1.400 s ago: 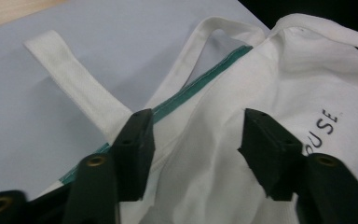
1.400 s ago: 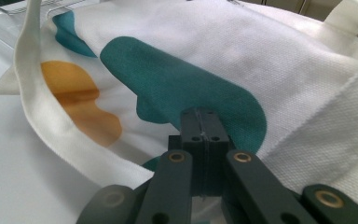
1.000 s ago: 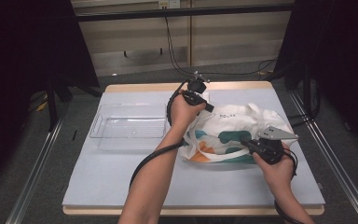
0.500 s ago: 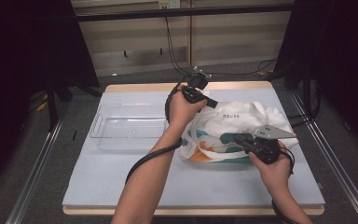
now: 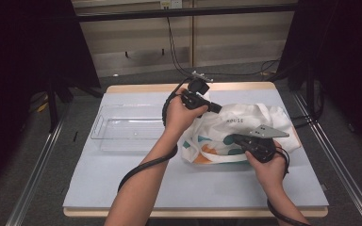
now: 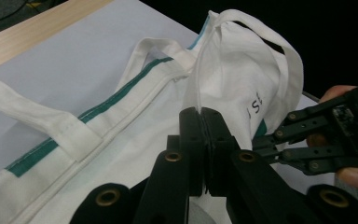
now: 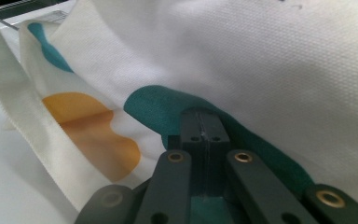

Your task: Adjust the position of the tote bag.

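Left gripper (image 6: 200,112) clamped on thin white edge of tote bag (image 5: 245,132), lifting it. Right gripper (image 7: 200,119) pinched shut on bag's teal-printed cloth. Bag lay crumpled on table (image 5: 122,174) right half, clear tray (image 5: 122,134) just beside, left.

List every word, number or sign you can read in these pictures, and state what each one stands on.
"HOUSE": small dark capitals printed on the white tote bag, read in the high view.
"SE": the end of that same print, seen sideways on the bag in the left gripper view; the remaining letters are hidden by a fold.
No other readable text.
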`<state>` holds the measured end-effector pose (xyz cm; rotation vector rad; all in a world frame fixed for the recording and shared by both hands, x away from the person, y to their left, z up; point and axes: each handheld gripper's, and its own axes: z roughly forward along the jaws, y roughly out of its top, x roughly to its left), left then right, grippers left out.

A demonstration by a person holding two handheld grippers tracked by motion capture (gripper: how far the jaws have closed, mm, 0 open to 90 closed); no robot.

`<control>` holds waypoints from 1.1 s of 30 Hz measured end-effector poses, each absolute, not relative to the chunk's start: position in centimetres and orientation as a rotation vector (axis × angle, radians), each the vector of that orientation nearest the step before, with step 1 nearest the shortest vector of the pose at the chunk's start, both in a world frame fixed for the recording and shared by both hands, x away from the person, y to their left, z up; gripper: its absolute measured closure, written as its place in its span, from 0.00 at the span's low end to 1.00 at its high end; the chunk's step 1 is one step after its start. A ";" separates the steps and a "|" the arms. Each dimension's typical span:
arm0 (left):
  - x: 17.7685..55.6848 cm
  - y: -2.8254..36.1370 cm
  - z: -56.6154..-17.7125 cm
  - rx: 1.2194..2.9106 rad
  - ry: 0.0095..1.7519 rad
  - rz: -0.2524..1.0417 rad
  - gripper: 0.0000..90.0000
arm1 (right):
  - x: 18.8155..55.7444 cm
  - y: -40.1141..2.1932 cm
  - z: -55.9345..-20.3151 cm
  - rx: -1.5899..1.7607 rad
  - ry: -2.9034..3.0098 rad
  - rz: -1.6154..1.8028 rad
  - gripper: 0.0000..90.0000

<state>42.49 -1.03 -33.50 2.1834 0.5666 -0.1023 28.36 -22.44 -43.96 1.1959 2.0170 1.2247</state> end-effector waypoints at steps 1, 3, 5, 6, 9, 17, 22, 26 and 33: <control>42.2 -0.9 -33.5 2.187 0.563 -0.094 0.98 | 28.4 -22.4 -44.1 1.192 2.021 1.216 1.00; 42.1 -0.7 -33.5 2.209 0.551 -0.084 0.98 | 28.3 -22.3 -44.2 1.188 2.022 1.213 1.00; 42.1 -0.8 -33.7 2.187 0.556 -0.088 0.98 | 28.3 -22.2 -44.2 1.190 2.025 1.214 1.00; 42.1 -0.7 -33.7 2.192 0.561 -0.087 0.95 | 28.3 -22.1 -44.2 1.194 2.026 1.214 1.00; 42.4 -0.7 -33.9 2.170 0.578 -0.074 0.91 | 28.3 -22.1 -44.2 1.190 2.027 1.217 1.00; 43.2 -1.2 -33.4 2.171 0.567 -0.058 0.98 | 28.4 -22.2 -44.1 1.190 2.023 1.232 0.99; 43.3 -1.2 -32.6 2.158 0.560 -0.056 0.99 | 28.2 -22.2 -43.7 1.175 2.022 1.251 1.00; 43.3 -1.3 -32.0 2.158 0.556 -0.060 0.99 | 27.9 -21.9 -43.2 1.157 2.016 1.278 1.00; 42.7 -1.0 -31.1 2.163 0.509 -0.080 0.99 | 28.6 -21.6 -42.9 1.158 2.008 1.284 1.00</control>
